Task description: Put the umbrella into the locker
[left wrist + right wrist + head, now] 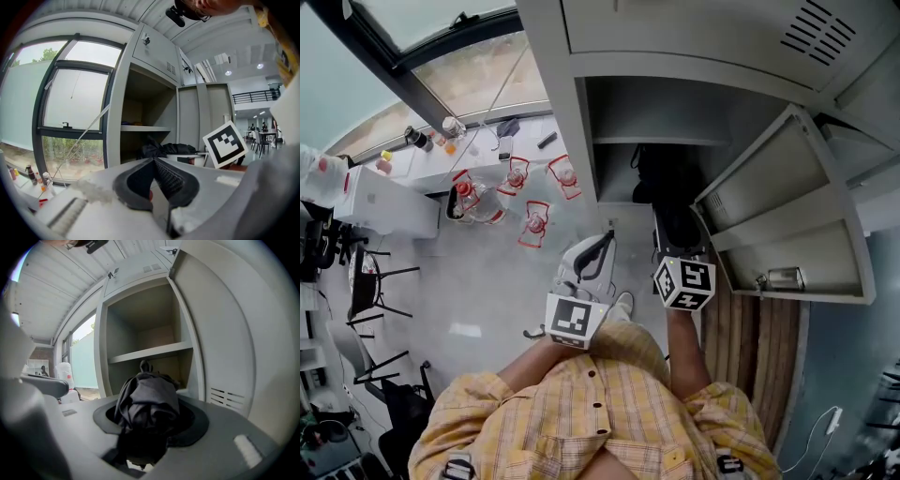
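Your right gripper (150, 418) was clenched on the folded black umbrella (149, 397). In the right gripper view its bunched fabric filled the gap between the jaws at the centre of the frame. In the head view the umbrella ran up from that gripper's marker cube (684, 281) at centre right. Its dark far end lay at the mouth of the grey locker (579, 122), in the open compartment below the shelf (649, 141). No view showed whether the umbrella rested on anything inside.

The locker door (787, 211) stood swung open at the right of the head view, beside your right arm.

Your left gripper (153, 160) was closed with its ribbed pads (169, 176) meeting at the tips and nothing between them. In the head view it sat at lower centre, just left of the right one, with its own marker cube (575, 319) near your plaid shirt (591, 412). It pointed toward the locker's left edge.

In the upper left of the head view, several clear bottles (517, 176) with red fittings stood grouped near the window (441, 37).
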